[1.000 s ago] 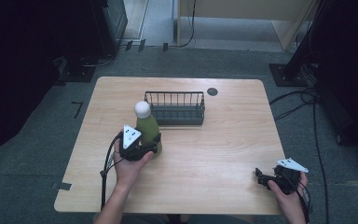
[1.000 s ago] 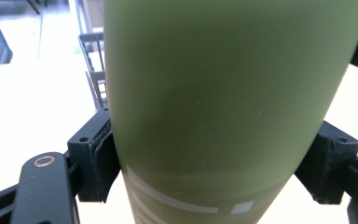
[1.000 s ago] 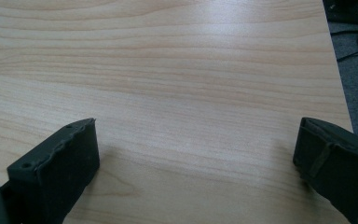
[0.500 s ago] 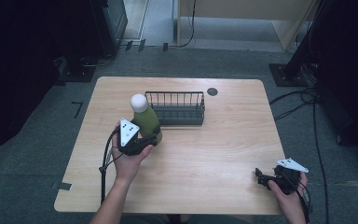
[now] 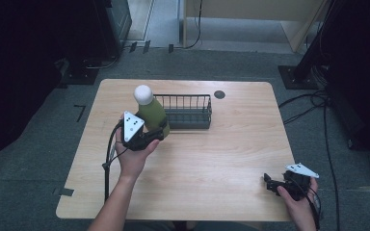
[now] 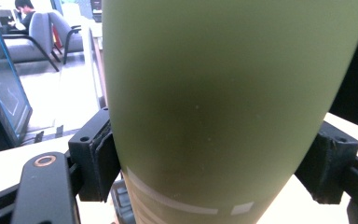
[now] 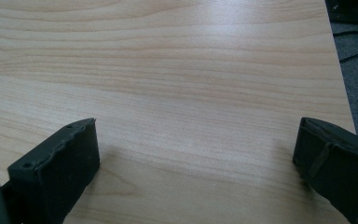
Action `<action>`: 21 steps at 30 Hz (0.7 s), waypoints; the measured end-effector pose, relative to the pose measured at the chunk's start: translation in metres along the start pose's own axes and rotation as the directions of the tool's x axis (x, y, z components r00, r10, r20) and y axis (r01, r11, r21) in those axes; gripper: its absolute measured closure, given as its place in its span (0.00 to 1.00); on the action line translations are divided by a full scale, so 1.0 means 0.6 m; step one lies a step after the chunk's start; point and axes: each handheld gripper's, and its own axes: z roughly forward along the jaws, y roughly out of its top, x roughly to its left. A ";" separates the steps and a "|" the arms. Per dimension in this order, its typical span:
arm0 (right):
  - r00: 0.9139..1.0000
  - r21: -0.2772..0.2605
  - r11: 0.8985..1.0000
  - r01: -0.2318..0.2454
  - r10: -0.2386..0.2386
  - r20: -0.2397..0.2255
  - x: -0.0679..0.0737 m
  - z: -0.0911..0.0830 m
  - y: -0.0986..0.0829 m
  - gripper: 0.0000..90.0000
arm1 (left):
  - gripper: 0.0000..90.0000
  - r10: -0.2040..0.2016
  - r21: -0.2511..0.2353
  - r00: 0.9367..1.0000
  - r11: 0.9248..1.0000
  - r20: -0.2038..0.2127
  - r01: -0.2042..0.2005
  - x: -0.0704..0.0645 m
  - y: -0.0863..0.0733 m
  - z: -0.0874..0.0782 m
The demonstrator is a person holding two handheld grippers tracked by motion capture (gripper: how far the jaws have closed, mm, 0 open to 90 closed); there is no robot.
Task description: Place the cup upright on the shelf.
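A green bottle with a white round cap is held tilted, cap toward the far left, just left of a black wire basket. My left gripper is shut on the bottle's body. In the left gripper view the green bottle stands between both black pads, which press on its sides. My right gripper rests near the table's front right corner, held by a hand. In the right gripper view its gripper is open, with bare wood between the jaws.
The wooden table has a small dark round disc near its far edge. Black stands and cables lie on the grey floor to the right. A cable trails from the left gripper to the table's front left.
The left gripper has lifted the bottle and carried it away from me and to the right, up beside the basket's left end. The right gripper has stayed put.
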 end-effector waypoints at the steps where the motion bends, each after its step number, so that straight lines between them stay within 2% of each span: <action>1: 1.000 0.000 1.000 -0.001 0.001 -0.001 0.000 0.000 0.000 0.00 | 0.24 -0.005 -0.002 1.000 1.000 0.002 0.005 0.001 0.003 0.002; 21: 1.000 -0.002 1.000 0.002 -0.002 -0.006 0.000 -0.001 -0.001 0.00 | 0.24 -0.021 -0.020 1.000 1.000 -0.016 0.021 0.023 0.053 0.051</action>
